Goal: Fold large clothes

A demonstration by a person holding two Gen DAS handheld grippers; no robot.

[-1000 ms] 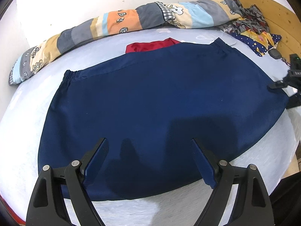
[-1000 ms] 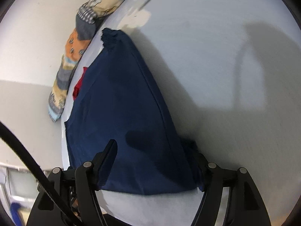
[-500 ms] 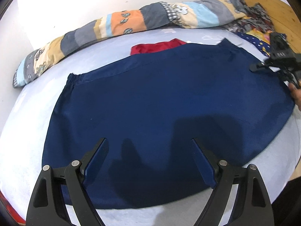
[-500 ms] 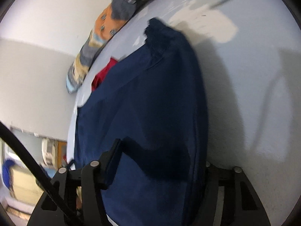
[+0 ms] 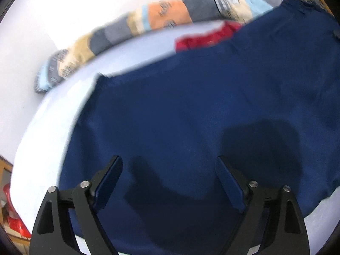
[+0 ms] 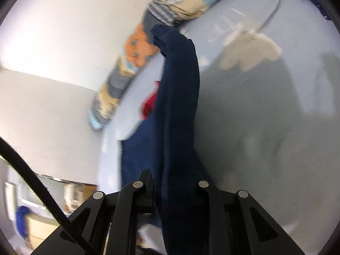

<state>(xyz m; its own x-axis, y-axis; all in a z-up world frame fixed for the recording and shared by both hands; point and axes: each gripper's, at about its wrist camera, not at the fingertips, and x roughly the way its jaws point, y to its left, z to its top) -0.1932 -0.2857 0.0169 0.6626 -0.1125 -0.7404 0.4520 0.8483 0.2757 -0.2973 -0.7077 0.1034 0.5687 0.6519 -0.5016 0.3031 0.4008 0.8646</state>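
Observation:
A large navy blue garment (image 5: pixel 201 114) is spread over the pale bed sheet (image 5: pixel 53 131). Its right side is lifted, and the cloth there runs taut up toward the top right of the left wrist view. My left gripper (image 5: pixel 169 170) hovers open over the garment's near edge, with nothing between its fingers. In the right wrist view the navy blue garment (image 6: pixel 176 110) hangs as a raised fold running away from my right gripper (image 6: pixel 174 182), whose jaws are closing on that fold; the cloth is pinched between them.
A long patchwork bolster (image 5: pixel 153 19) lies along the white wall at the head of the bed. A red garment (image 5: pixel 204 38) peeks out behind the navy one. Something red (image 5: pixel 12 216) sits low at the left, beyond the bed's edge.
The right gripper closed on the garment's right edge and lifted it, so that edge left the sheet and bunched into a raised fold. The left view shifted right and tilted a little.

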